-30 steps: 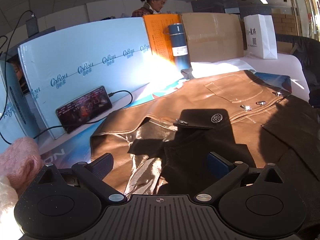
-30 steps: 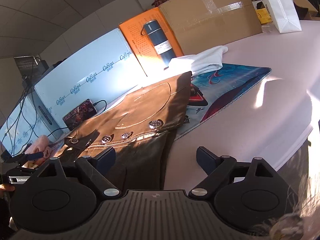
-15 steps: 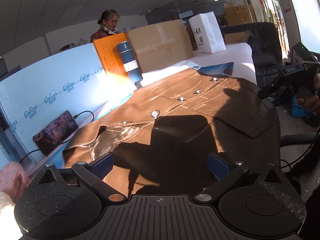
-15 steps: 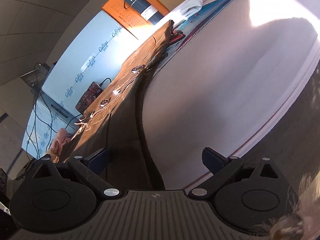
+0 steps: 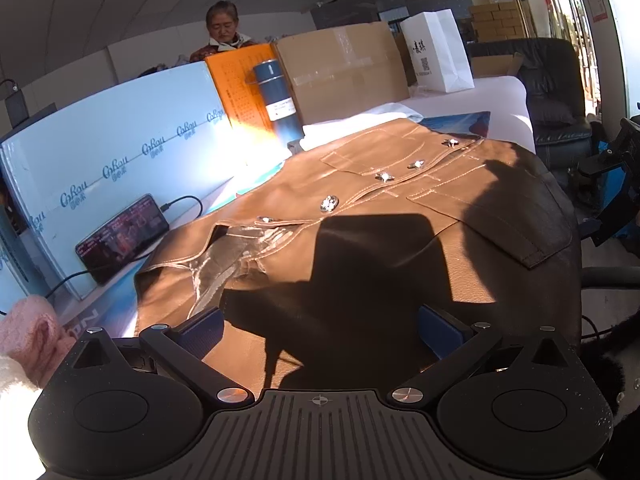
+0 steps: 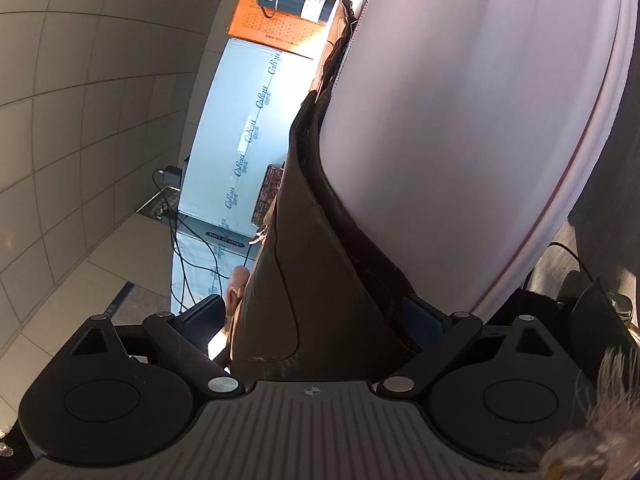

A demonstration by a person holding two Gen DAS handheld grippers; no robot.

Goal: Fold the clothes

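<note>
Closing the right tool (image 6: 312,316) on the brown jacket's (image 5: 400,216) hem at the tabletop's (image 6: 460,120) near edge—pads not yet pressing—pinch it squarely; left tool (image 5: 320,326) hovers released above the spread jacket.

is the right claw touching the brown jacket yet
Cannot tell. In the right wrist view the brown jacket hangs between the closing right claw pads, hiding the right-hand pad's face, with light showing beside the left-hand pad.
</note>
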